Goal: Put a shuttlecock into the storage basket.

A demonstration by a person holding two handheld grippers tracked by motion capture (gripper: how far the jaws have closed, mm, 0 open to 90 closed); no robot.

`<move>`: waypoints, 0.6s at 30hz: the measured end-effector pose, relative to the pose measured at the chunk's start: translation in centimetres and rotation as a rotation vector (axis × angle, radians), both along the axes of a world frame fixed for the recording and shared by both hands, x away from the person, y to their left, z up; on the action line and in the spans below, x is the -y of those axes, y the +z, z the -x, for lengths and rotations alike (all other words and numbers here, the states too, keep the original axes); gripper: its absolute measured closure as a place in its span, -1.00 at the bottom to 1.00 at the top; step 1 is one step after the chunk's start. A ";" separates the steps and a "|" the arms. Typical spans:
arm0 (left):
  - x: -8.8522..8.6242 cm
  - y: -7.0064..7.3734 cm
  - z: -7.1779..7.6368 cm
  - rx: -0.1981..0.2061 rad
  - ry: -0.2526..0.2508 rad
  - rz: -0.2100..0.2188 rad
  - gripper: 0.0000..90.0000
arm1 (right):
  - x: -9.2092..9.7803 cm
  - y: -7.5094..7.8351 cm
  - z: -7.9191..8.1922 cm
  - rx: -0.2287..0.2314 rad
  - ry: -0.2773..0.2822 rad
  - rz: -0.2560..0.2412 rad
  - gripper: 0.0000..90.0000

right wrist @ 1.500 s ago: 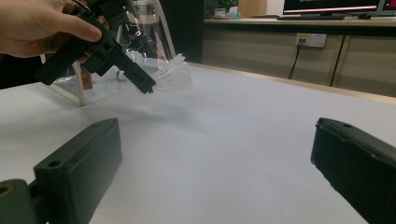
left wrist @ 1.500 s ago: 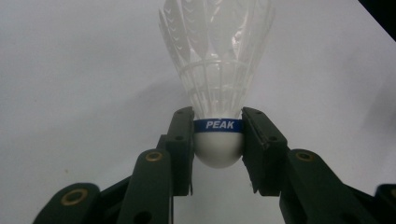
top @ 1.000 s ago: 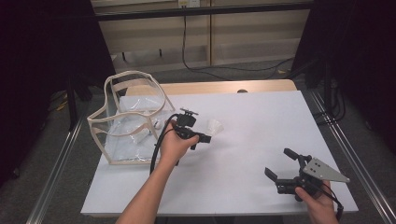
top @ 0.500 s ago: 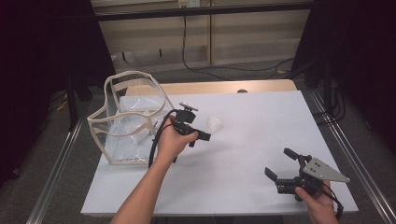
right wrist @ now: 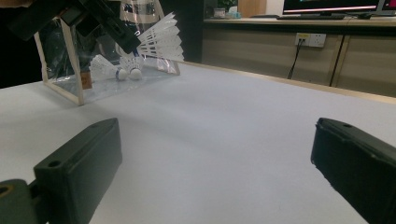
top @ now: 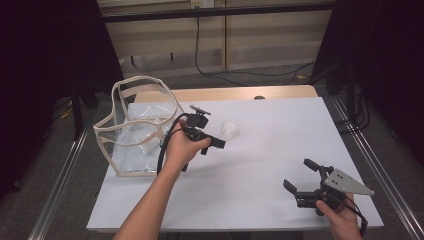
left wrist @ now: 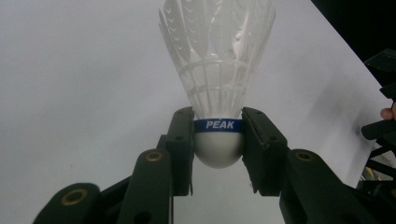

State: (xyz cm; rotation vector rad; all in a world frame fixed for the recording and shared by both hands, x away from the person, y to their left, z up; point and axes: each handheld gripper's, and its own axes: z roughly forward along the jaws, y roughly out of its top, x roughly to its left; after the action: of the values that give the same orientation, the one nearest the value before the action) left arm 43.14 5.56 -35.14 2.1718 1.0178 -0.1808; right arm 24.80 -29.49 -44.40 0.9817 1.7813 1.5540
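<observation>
Dim room, wood-panelled back wall with a trailing cable; white bench (top: 280, 150) at centre, taken here as the landmark

Clear bag (top: 137, 127), cream-trimmed, transparent: stands on the bench's far-left part, mouth upward; in the right gripper view two loose shuttlecocks (right wrist: 114, 70) lie side by side inside it, on its floor

Shuttlecock (left wrist: 218, 84), white feathers, blue band marked PEAK: held above the bench, left of its middle, just right of the bag; feathers point away from the holder

Left tongs (top: 223, 142): pinching the shuttlecock by its rounded cork base, one jaw on each side of the blue band

Right tongs (top: 300, 175): spread wide, nothing between the jaws; held low over the bench's near-right corner, well apart from the bag, jaws aimed toward it

Person's hands: one on each gripper, forearms entering from the bench's near edge
</observation>
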 end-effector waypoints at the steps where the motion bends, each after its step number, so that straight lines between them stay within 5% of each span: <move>1: 0.0 0.1 0.0 0.000 -0.003 -0.002 0.46 | 0.0 0.0 0.0 -0.001 0.000 -0.001 -0.97; 18: -0.3 2.1 0.0 -0.001 -0.009 0.000 0.46 | 0.0 0.0 0.0 -0.002 0.000 -0.002 -0.97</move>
State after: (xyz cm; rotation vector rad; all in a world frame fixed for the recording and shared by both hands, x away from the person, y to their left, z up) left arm 43.16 5.83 -33.08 2.1763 1.0092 -0.1864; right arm 24.76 -29.50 -44.39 0.9843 1.7813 1.5562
